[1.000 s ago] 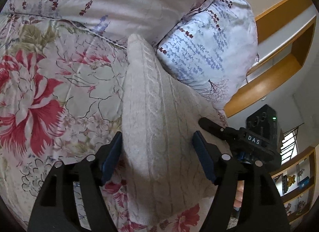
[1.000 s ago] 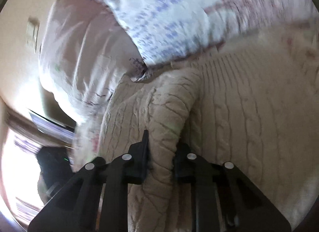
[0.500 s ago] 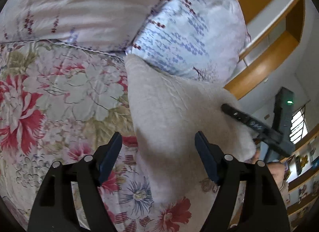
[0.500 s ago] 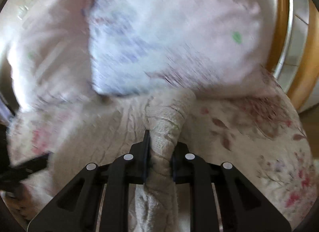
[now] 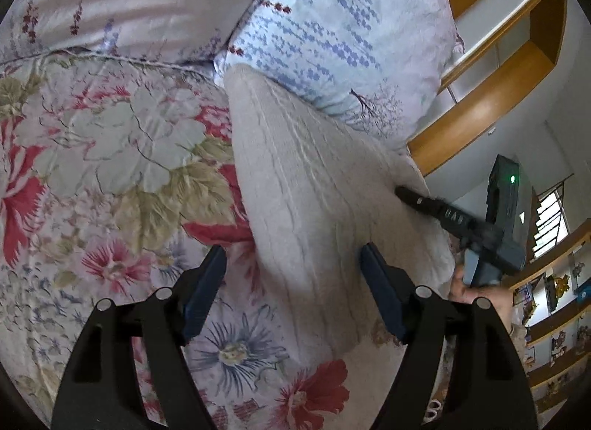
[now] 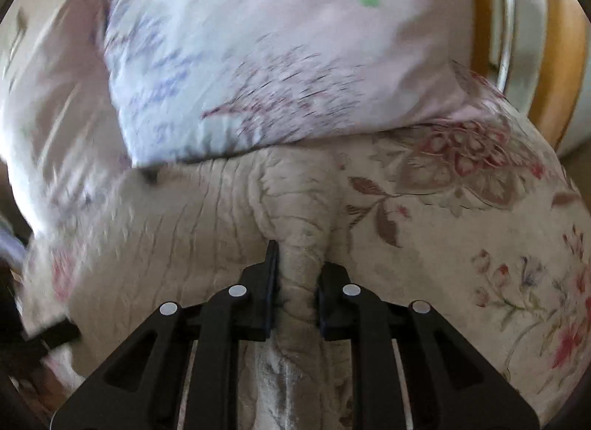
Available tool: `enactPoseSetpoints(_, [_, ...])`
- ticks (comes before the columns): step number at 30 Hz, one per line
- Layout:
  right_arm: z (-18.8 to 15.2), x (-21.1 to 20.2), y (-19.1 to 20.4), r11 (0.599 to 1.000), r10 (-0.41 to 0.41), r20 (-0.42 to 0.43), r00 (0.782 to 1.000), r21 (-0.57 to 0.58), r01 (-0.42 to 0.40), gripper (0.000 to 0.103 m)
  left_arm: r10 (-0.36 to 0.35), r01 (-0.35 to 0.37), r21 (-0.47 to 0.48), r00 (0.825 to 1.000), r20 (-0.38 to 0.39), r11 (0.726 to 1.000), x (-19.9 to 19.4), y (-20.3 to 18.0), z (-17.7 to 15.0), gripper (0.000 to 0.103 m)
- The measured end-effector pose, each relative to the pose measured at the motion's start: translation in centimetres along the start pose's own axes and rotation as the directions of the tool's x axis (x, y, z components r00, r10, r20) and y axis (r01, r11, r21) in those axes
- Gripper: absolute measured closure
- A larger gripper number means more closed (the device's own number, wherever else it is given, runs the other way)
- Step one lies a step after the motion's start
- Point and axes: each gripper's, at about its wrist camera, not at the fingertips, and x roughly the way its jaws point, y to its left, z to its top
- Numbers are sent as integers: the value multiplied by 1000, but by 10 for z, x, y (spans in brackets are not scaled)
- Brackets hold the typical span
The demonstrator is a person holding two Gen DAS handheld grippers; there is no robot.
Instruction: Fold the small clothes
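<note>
While the right claw [image 6: 295,293] pinches a bunched edge of the cream cable-knit sweater [image 5: 306,201] on the floral bedspread [image 5: 110,156], the left claw [image 5: 291,282] hangs wide open, empty; folding looks barely begun.

Left gripper [image 5: 291,263]: matte black linkage arms, triangular cut-outs at lower frame, silver rivets at pivots, dark blue pads [image 5: 207,289] on fingers. Right gripper [image 6: 297,275]: same black frame, four silver rivets, blue-edged pads. At right edge of left view: black body, white lettering, green LED; bare skin of hand [image 5: 480,293] seen below.
</note>
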Motion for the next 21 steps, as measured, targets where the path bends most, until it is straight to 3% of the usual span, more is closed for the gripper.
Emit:
enactPoseSetpoints(6, [5,-6,4,999,-29,-1,1000,-37,29,90,-13,13,10,1000,-2,1000,1,-3,0,30])
enactPoseSetpoints(9, [-3,-20,8,999,37,15,999,-37,-36,89,-32,32,1,999,-15,999,2,-4,-3,30])
enactPoseSetpoints(10, [-7,-25,5,998,58,10,998,-20,-57,83,-28,29,6,999,-14,1000,2,-5,-4,30])
enactPoseSetpoints(11, [-8,-32,0,997,81,3,997,0,-81,68,-25,25,11,1000,-14,1000,1,-5,-4,30])
enactPoseSetpoints(12, [-13,-39,-6,994,110,-5,994,26,-110,60,-26,26,9,1000,-13,1000,0,-5,-4,30])
enactPoseSetpoints(13, [-17,-44,-10,990,136,-6,991,44,-135,55,-32,32,1,999,-12,999,-1,-4,-4,32])
enactPoseSetpoints(15, [-28,-51,-13,983,176,-12,984,57,-175,55,-45,45,-12,999,-14,999,0,-4,-3,34])
enactPoseSetpoints(16, [-33,-54,-15,980,191,-22,981,60,-189,56,-46,46,-17,999,-13,999,0,-5,-4,34])
enactPoseSetpoints(19, [-47,-53,-12,980,196,-69,978,43,-194,80,-41,41,-13,999,-21,999,1,-7,-7,34])
enactPoseSetpoints(21, [-51,-52,-10,985,173,-61,983,25,-171,88,-34,34,-12,999,-29,999,3,-9,-8,34])
